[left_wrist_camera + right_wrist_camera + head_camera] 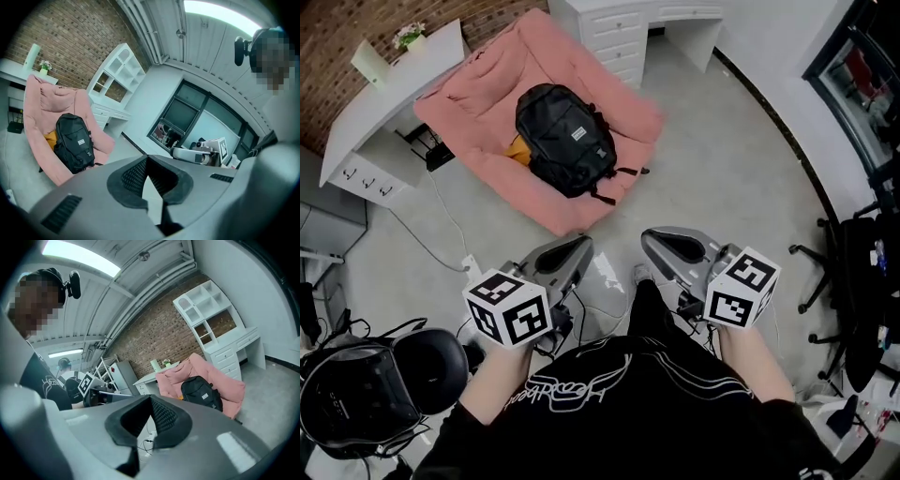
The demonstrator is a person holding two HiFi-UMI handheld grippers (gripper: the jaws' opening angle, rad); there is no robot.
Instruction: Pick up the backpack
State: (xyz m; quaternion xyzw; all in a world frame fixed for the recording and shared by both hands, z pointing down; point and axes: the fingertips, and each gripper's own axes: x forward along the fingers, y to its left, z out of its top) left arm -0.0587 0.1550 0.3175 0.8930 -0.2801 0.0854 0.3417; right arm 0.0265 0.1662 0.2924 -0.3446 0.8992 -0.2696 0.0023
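Black shirt (619,412) with a white line print fills six o'clock of the head view. Just past it, two grippers point toward twelve o'clock, side by side and not touching, each with a marker cube behind it. The left tongs (580,243) and the right tongs (649,237) are each pressed together, with nothing between them.

Under them is a pale grey floor (722,169), smooth enough to show a sheen. At eight o'clock, loose cables (441,230) run to a white power strip (472,269). Some black rounded equipment (366,389) sits in that corner. A black office chair (853,281) stands at four o'clock.

Farther out, at eleven o'clock from the tongs and well apart from both, the black backpack (565,139) lies flat on a pink floor sofa (487,108). Its straps trail over the sofa's near edge. Something yellow (517,150) is tucked against the backpack's nine o'clock side.

Beyond the sofa, at ten o'clock, a white tabletop (366,127) carries a small plant (410,36) and a pale green upright thing (370,64). A white drawer unit (619,33) stands at twelve o'clock. A brick wall (328,56) closes the far corner. At two o'clock a white wall with a dark skirting curves round the floor.
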